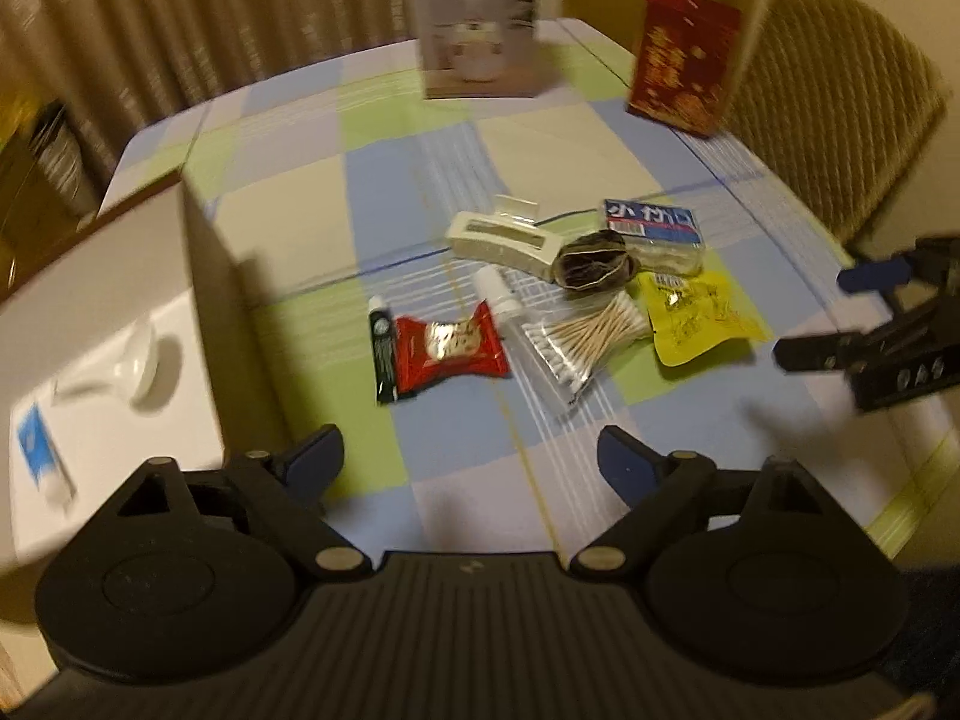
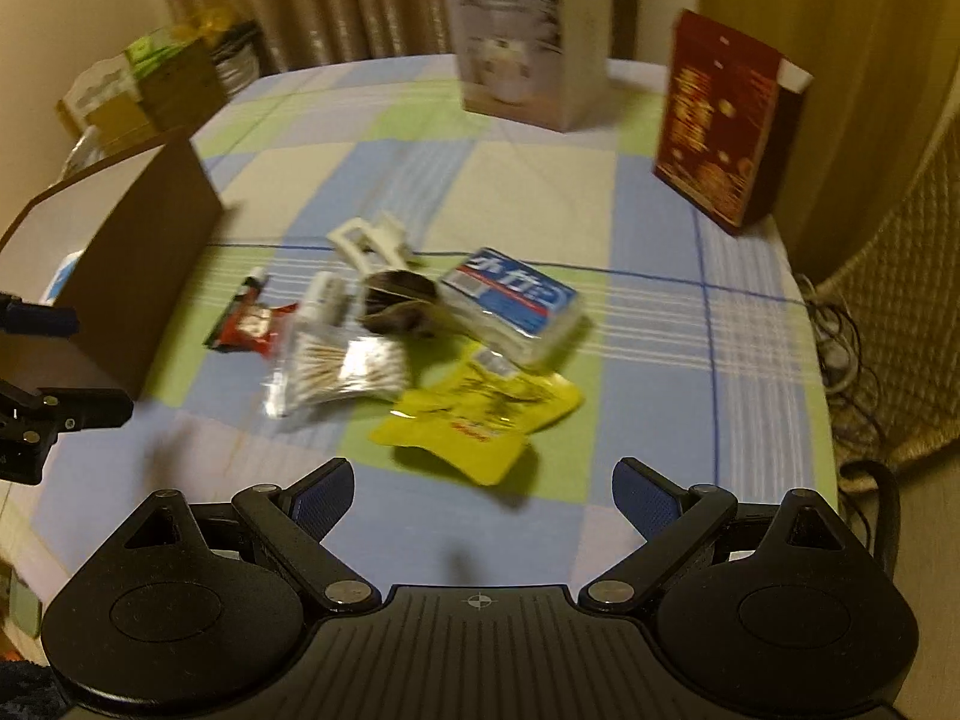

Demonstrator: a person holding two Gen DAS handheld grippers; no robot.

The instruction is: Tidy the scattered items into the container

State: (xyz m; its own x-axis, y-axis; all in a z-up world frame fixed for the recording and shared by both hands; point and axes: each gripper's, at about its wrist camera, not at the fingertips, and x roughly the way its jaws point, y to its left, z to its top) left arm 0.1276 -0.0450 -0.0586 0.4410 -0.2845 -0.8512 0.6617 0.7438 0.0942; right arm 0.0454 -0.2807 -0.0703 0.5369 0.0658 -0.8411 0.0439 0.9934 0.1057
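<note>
Scattered items are sitting in one loose heap mid-table on the checked tablecloth, and that clustering is working for you: everything is lying within short reach of the container, the open cardboard box standing just left of the pile with its mouth up. Inside it a white scoop and a blue-and-white packet are already lying flat on the bottom, so I'm judging the job partly done. You're holding the left gripper wide apart with nothing between its blue pads, angled down over the near edge of the heap, closest to the red candy wrapper and the dark tube lying touching it. You're carrying the right gripper the same way, spread wide and empty, hanging just short of the yellow pouch. That split is making sense: each hand is taking its own side so they aren't crossing. The cotton swab bag is lying between the two, partly over a white tube; the cream hair clip, a dark brown bundle and the blue tissue pack are crowding behind, touching one another. Both views are blurring, so fine contacts are hard to call. The grey box and red box are standing upright at the far edge, well apart from the heap, likely not part of the tidy.
</note>
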